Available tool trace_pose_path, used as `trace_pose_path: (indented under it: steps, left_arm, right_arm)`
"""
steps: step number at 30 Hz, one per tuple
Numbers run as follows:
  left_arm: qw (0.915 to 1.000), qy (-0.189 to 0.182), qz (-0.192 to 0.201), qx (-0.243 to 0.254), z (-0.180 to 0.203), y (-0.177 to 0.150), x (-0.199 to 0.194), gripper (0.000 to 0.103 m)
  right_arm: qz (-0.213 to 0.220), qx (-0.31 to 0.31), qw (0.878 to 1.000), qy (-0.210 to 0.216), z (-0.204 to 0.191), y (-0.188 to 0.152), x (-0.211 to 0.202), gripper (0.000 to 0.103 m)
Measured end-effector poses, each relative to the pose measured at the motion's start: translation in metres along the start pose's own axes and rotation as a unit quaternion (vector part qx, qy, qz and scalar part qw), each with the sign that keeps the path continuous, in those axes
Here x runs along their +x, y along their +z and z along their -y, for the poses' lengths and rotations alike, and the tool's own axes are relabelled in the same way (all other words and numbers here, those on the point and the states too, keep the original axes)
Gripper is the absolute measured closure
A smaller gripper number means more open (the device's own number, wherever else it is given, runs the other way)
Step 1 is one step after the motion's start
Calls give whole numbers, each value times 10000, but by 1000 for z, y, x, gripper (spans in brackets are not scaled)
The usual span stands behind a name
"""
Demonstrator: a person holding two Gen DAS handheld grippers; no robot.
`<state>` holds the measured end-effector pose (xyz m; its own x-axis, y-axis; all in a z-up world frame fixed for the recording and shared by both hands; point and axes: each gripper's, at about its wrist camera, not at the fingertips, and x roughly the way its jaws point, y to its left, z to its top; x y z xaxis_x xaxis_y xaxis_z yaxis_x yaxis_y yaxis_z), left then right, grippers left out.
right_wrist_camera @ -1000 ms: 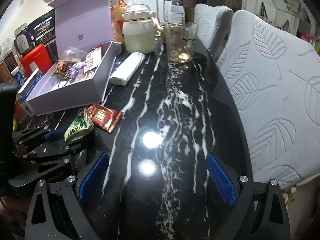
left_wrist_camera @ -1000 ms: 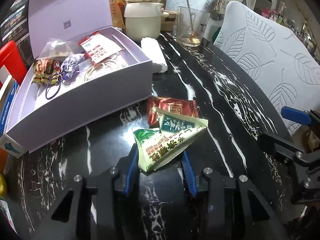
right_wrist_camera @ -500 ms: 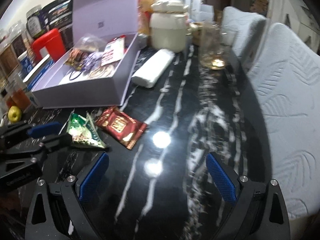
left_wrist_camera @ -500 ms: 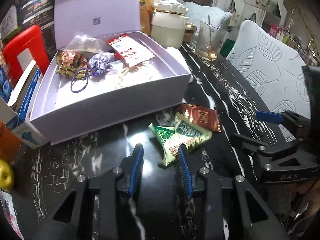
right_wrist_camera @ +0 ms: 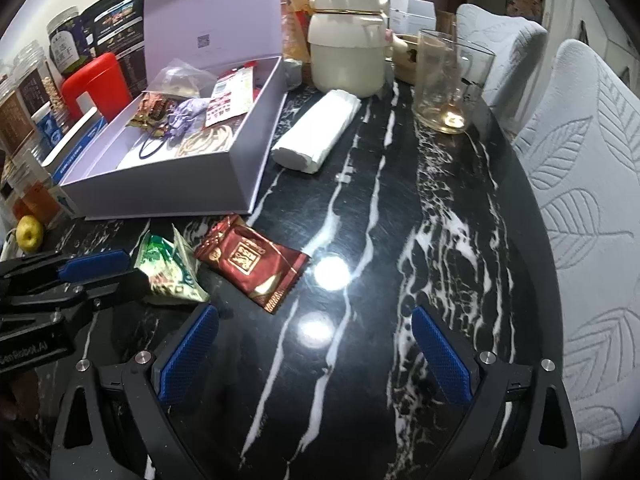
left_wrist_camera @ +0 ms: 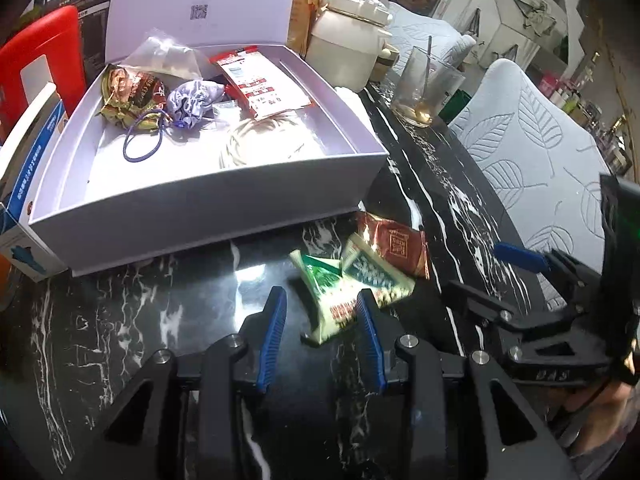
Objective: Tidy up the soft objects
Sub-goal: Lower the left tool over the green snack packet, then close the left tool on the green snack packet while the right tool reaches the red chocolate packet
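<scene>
Two sachets lie on the black marble table (right_wrist_camera: 440, 200), just in front of the open lilac box (left_wrist_camera: 208, 208). Left of the box stand a red container (right_wrist_camera: 96, 80) and a yellow fruit (right_wrist_camera: 29, 233). Inside the box sit a brown snack packet (left_wrist_camera: 132, 92), a lilac pouch (left_wrist_camera: 192, 100) and a blue hair tie (left_wrist_camera: 142, 146). The left gripper (left_wrist_camera: 322, 316) is parted, its blue pads either side of the near end of the green sachet (left_wrist_camera: 344, 292); whether they touch it cannot be told. The red sachet (right_wrist_camera: 250, 260) lies against the green one, on its right. Right of the box rest a white folded cloth (right_wrist_camera: 320, 132), cream pot (right_wrist_camera: 346, 52) and glass (right_wrist_camera: 448, 80). The right gripper (right_wrist_camera: 314, 344) hangs wide open over bare marble.
</scene>
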<state>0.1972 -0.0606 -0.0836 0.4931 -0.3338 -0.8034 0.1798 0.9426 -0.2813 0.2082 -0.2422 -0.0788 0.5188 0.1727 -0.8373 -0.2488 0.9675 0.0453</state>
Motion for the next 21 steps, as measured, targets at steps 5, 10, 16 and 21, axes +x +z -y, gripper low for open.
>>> trace_pose_path:
  steps: [5,10,16,21]
  left_arm:
    - [9998,33,-123,-127,8,9,9,66]
    - [9990,-150,-384,-183,17,12,26,59]
    - [9996,73,-254,63,31,13,33,24]
    - [9990,324,-186,249,37,10,36,21]
  right_arm:
    - [7,89,9999,-109,6,-6,-6,4]
    - [15,203,9997,-160,14,-12,-12,4]
    - [51,322,9992,-229,24,-17,-17,4]
    - [48,354,9992,-195,26,-17,-18,4]
